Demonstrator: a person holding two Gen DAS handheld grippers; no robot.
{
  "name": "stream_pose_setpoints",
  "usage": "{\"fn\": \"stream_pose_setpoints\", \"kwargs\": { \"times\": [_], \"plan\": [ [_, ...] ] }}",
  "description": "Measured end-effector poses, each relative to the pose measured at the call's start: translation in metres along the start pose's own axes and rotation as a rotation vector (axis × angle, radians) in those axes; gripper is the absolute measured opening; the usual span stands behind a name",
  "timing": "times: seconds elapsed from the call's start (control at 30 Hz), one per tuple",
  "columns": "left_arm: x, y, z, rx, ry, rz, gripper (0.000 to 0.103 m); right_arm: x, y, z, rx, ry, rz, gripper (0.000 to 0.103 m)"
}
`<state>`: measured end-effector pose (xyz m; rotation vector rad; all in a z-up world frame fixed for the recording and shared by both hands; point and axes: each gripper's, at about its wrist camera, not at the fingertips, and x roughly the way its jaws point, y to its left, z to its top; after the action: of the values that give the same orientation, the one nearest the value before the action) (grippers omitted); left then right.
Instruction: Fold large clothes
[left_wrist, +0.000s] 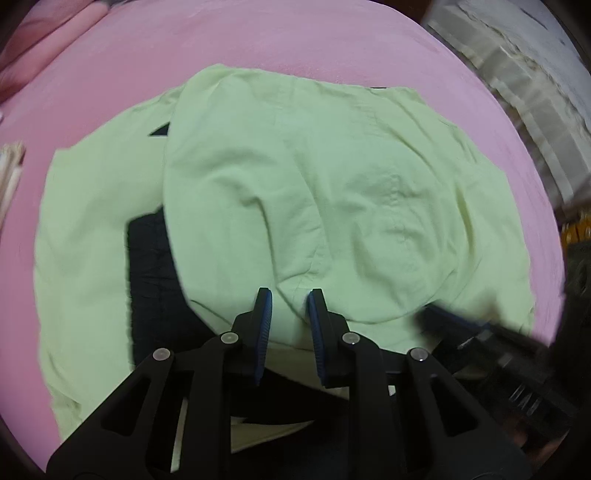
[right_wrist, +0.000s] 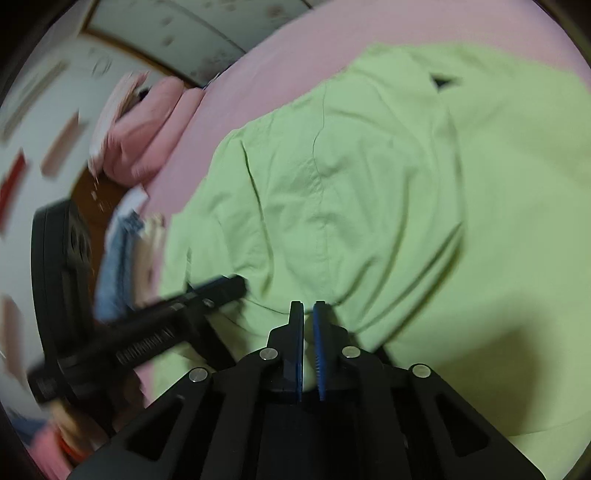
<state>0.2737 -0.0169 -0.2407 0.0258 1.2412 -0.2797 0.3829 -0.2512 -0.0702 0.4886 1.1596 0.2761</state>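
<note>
On top of the pink bed cover (left_wrist: 295, 44) lies the pale green garment (left_wrist: 351, 177), 1 side already folded in over a dark piece (left_wrist: 147, 266) beneath it. Left gripper (left_wrist: 290, 295) hangs at the near hem with its jaws narrow and a fold of cloth rising between the pads, though a pinch cannot be confirmed; right gripper (right_wrist: 308, 308) sits nearly closed beside it, nothing visibly caught. Likely step: taking the near edge for the next fold, which calls for 2 firm pinches, then an even lift across.
</note>
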Motion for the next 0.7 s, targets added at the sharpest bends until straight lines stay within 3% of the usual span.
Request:
{"fn": "stream_pose_setpoints", "kwargs": {
  "times": [0.13,0.2,0.33,0.43,0.57,0.7],
  "plan": [
    [-0.008,0.021,0.003,0.036,0.012,0.209,0.019,-0.016,-0.019,-0.005,0.017,-0.028,-0.246,0.007],
    [-0.021,0.033,0.007,0.031,-0.023,0.215,0.019,-0.031,-0.031,-0.002,0.071,-0.061,-0.262,0.007],
    [-0.053,0.045,0.026,-0.02,-0.143,0.097,0.019,-0.06,-0.027,0.019,0.112,-0.262,-0.14,0.007],
    [-0.051,0.043,0.054,-0.067,-0.189,-0.008,0.019,-0.043,-0.013,0.041,0.108,-0.304,-0.016,0.007],
    [-0.013,0.02,0.102,-0.067,-0.179,0.018,0.019,0.007,0.006,0.07,0.078,-0.276,0.059,0.007],
    [0.024,0.023,0.136,-0.132,-0.179,0.067,0.019,0.057,0.011,0.098,0.097,-0.247,0.086,0.007]
  ]
}}
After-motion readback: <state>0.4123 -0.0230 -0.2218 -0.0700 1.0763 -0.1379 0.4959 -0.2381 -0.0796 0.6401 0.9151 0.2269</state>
